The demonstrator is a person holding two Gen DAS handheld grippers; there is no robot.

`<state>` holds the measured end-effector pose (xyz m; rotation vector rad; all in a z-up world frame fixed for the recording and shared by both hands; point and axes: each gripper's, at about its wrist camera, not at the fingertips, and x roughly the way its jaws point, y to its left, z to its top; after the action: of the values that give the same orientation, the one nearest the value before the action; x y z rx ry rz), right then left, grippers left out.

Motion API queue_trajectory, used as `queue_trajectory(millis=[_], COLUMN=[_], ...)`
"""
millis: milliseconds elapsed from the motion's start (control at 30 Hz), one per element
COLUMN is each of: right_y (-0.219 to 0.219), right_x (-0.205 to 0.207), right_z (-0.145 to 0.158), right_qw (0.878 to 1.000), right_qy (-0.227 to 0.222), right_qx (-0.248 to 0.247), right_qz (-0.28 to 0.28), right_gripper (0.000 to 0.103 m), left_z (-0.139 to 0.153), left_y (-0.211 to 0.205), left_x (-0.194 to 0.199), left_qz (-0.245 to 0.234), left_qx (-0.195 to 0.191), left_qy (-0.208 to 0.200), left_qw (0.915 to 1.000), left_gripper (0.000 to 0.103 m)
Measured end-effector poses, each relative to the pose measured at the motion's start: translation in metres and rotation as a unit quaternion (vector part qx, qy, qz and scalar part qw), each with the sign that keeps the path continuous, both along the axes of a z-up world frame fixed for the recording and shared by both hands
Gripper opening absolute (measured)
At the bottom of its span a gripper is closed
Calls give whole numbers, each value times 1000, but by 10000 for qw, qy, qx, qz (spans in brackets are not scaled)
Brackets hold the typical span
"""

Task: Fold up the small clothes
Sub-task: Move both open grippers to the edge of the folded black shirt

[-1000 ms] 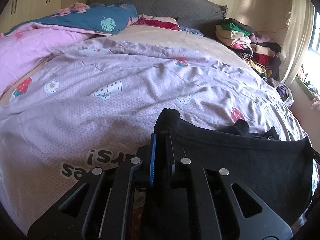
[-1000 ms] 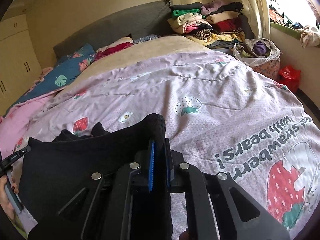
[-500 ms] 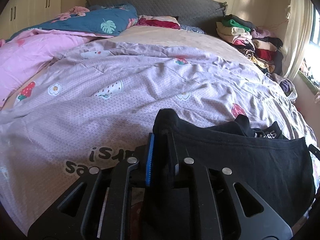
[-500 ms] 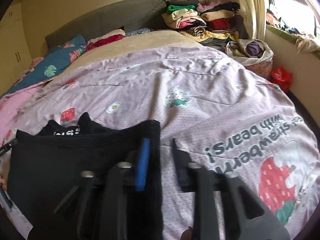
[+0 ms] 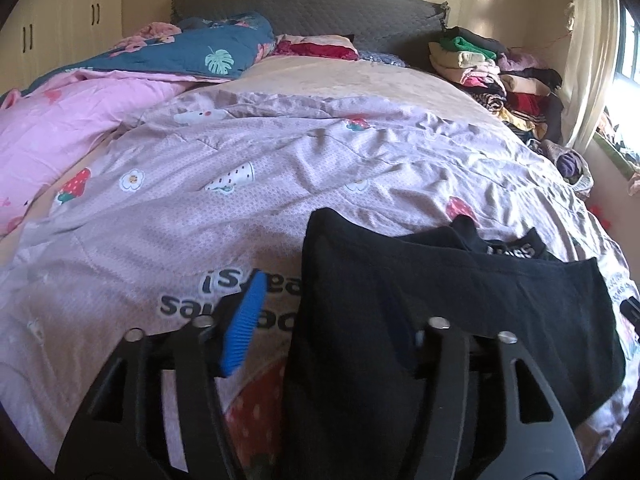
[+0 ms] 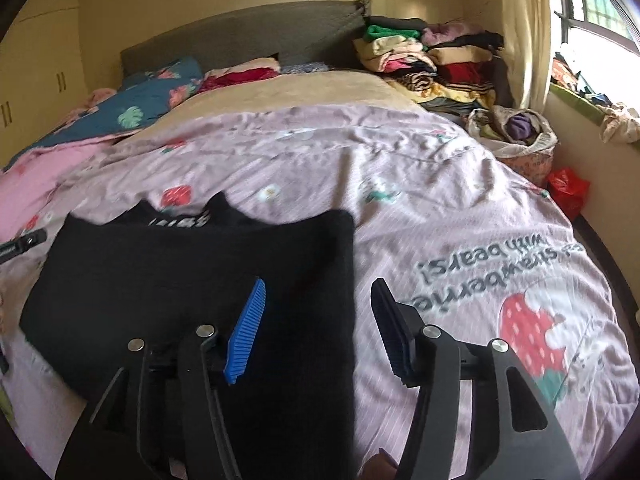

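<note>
A black garment (image 5: 460,300) (image 6: 180,272) with white lettering on its band lies folded flat on the lilac strawberry quilt (image 5: 240,200) (image 6: 440,208). My left gripper (image 5: 324,296) hovers over its left edge with the jaws opening. The cloth lies under and between the fingers, and the blue pads (image 5: 240,320) do not press on it. My right gripper (image 6: 320,286) stands over the garment's right edge, jaws also opening, its pads (image 6: 246,332) clear of the cloth. A bit of the left gripper (image 6: 24,242) shows at that view's left rim.
A stack of folded clothes (image 5: 492,68) (image 6: 420,52) sits at the bed's far right by the grey headboard (image 5: 312,8). A pink quilt (image 5: 72,120) and a blue leaf quilt (image 5: 192,52) lie far left. A bag of clothes (image 6: 520,132) and a red bag (image 6: 568,188) stand by the window wall.
Both grippers were shut on the garment's upper corners. They have let go, spread their jaws and drawn back a little. The garment has dropped flat onto the quilt.
</note>
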<state>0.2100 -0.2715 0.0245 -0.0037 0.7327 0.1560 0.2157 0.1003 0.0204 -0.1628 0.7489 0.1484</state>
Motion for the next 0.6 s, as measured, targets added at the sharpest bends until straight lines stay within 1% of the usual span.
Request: queue_trajectory(millis=[100, 267, 467, 600], right_y=[7, 17, 20, 20], right_x=[-13, -30, -44, -48], right_z=[1, -2, -9, -12], right_qw=[9998, 9995, 9991, 9990], right_qy=[66, 119, 243, 291], right_qx=[27, 83, 80, 115], right_qz=[164, 282, 342, 327], right_gripper=[56, 56, 56, 56], left_z=[3, 2, -8, -16], left_y=[-7, -21, -36, -40], left_x=[-11, -28, -42, -48], left_qz=[-88, -303, -510, -563], left_qx=[-19, 16, -15, -28], left_qy=[27, 130, 299, 415], left_qw=[10000, 9995, 9982, 9975], left_gripper=[66, 74, 76, 76])
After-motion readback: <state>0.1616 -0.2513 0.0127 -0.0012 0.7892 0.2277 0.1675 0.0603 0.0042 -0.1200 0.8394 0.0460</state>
